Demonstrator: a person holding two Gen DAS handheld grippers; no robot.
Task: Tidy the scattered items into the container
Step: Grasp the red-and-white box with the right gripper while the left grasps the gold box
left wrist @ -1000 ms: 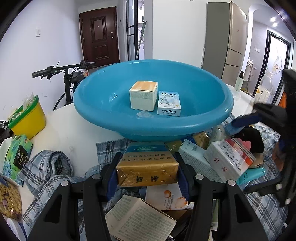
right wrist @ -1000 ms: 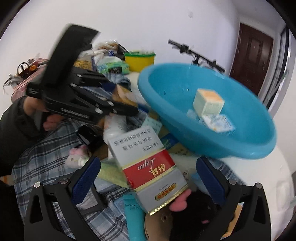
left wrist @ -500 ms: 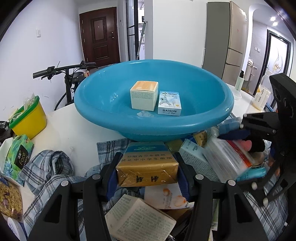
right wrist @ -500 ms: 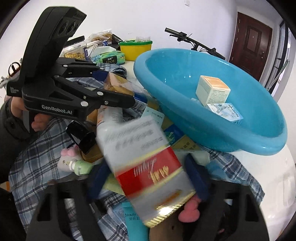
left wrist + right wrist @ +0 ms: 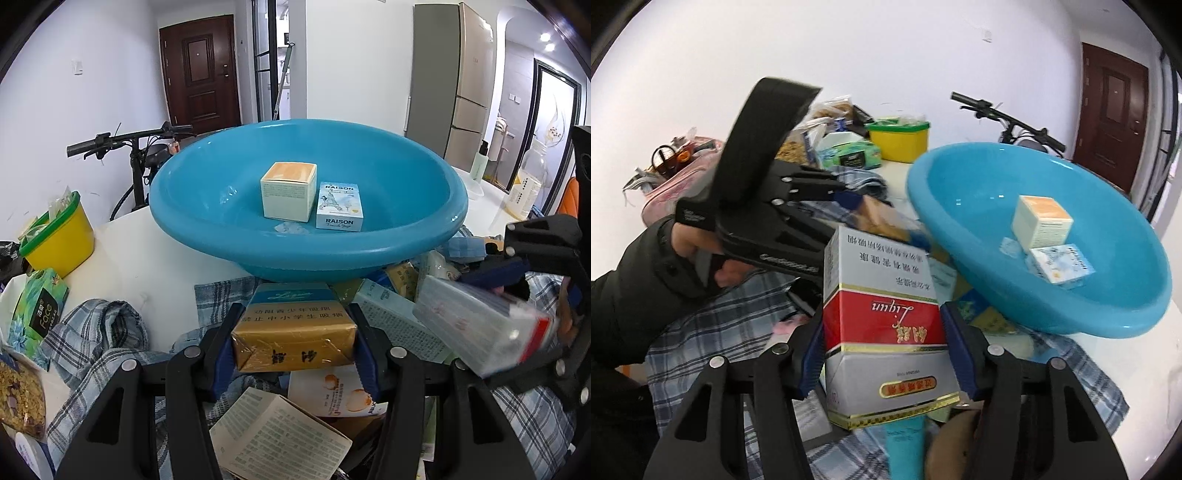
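- The left gripper (image 5: 293,341) is clamped on a gold-and-blue carton (image 5: 293,334), just in front of the blue basin (image 5: 236,240);
- the right gripper (image 5: 882,354) is clamped on a red-and-silver carton (image 5: 882,325), to the left of the basin and below its rim;
- inside the basin sit a cream box (image 5: 288,192) and a RAISON pack (image 5: 340,206), touching;
- a plaid cloth (image 5: 720,325) lies under the clutter beside the basin.

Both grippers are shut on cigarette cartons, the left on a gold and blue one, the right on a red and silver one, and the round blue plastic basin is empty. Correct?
Not quite: the round blue plastic basin is not empty. The left wrist view shows a cream cube box and a small white RAISON box inside it. The rest stands.
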